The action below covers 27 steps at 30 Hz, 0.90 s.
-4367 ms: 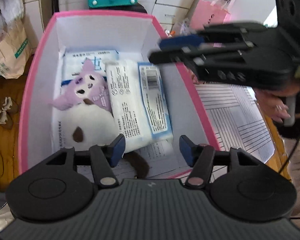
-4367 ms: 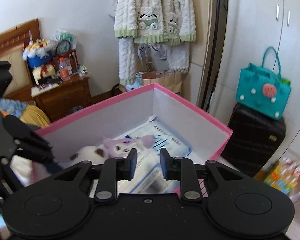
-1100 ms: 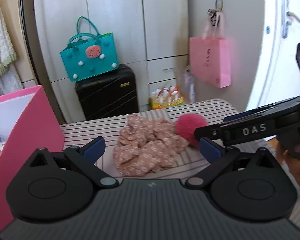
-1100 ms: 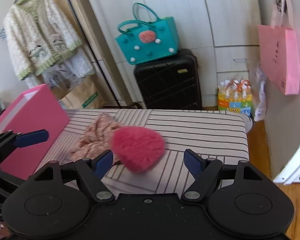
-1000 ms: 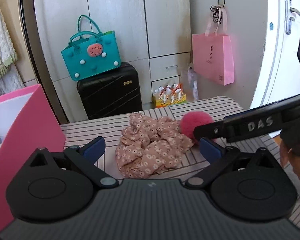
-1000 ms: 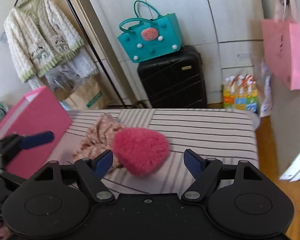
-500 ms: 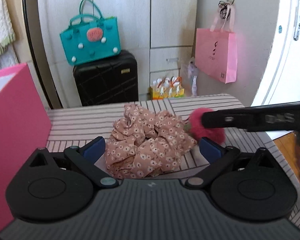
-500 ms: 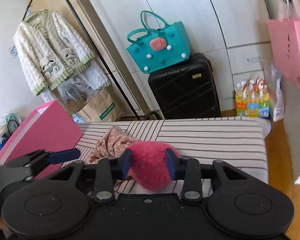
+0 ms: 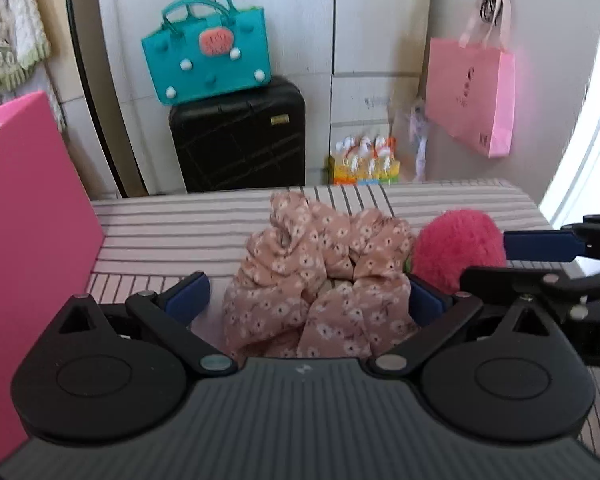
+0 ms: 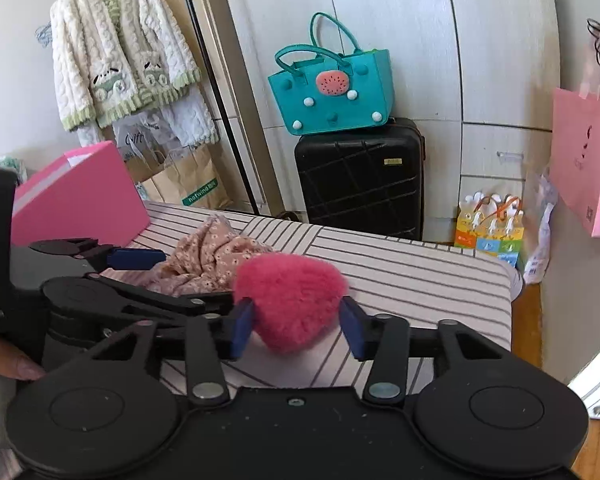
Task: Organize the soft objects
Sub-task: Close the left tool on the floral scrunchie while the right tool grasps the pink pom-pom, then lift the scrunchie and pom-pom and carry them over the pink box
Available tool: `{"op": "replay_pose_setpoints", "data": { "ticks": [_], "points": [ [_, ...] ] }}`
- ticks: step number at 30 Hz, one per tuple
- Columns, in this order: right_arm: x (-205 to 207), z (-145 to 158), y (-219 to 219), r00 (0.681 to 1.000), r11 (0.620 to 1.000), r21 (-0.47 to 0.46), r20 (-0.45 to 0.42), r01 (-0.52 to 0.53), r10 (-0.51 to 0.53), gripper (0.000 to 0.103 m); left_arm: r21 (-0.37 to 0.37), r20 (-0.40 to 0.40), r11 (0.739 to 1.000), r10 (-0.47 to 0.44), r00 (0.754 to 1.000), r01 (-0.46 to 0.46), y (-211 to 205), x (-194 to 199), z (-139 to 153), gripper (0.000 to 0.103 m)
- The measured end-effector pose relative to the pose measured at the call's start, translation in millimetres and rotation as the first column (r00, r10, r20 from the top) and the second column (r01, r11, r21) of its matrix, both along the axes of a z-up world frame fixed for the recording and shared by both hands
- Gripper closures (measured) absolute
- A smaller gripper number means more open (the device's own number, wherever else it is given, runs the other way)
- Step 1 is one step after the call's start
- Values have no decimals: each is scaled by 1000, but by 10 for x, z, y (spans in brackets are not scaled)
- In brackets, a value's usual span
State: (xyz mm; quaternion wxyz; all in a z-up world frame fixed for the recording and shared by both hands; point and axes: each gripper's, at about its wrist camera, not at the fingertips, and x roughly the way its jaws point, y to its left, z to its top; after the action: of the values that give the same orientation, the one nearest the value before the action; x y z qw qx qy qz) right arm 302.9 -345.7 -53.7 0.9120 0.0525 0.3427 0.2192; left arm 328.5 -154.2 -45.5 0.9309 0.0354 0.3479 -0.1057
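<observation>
A pink floral scrunchie [image 9: 320, 276] lies on the striped table, between the wide-open fingers of my left gripper [image 9: 306, 298]. A fluffy red heart-shaped pompom [image 10: 292, 300] lies just right of it. My right gripper [image 10: 298, 328] has its blue pads on either side of the pompom, partly closed around it, with small gaps at the sides. The pompom [image 9: 456, 248] and the scrunchie [image 10: 208, 258] show in both views. The pink storage box [image 9: 24, 216] stands at the left.
The striped table [image 10: 420, 276] ends at its far and right edges. Behind it stand a black suitcase [image 10: 360, 176] with a teal bag [image 10: 332, 92] on top, a pink paper bag [image 9: 470, 96] on the wall and a drinks pack [image 9: 364, 164] on the floor.
Both grippers left the box and came to the table. My left gripper moved closer over the scrunchie. My right gripper narrowed around the pompom, then widened a little.
</observation>
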Motion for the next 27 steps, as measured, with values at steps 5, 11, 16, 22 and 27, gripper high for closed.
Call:
{"op": "replay_pose_setpoints", "data": {
  "ticks": [5,11,16,22,27],
  "points": [
    [57,-40,-26,999,999,-18,33,-29,29,34,17,14,1000,-1,1000,1,-6,-25,-13,9],
    [158,-161,-139,996,992,93,19,-85,83,31,18,32,1000,-17,999,16,-11,-72,41,54],
    [169,-149,54,990,990,13,35,-138,137,27,17,15,1000,-9,1000,8,-15,-64,70,71],
    [137,-128,111,994,995,-31,51,-94,95,50,-38,-1,999,5,1000,-5,68,-55,89,80],
    [106,-112,47,996,994,59,2,-89,89,53,-82,-50,996,28,998,-32,142,-90,117,81]
  ]
}}
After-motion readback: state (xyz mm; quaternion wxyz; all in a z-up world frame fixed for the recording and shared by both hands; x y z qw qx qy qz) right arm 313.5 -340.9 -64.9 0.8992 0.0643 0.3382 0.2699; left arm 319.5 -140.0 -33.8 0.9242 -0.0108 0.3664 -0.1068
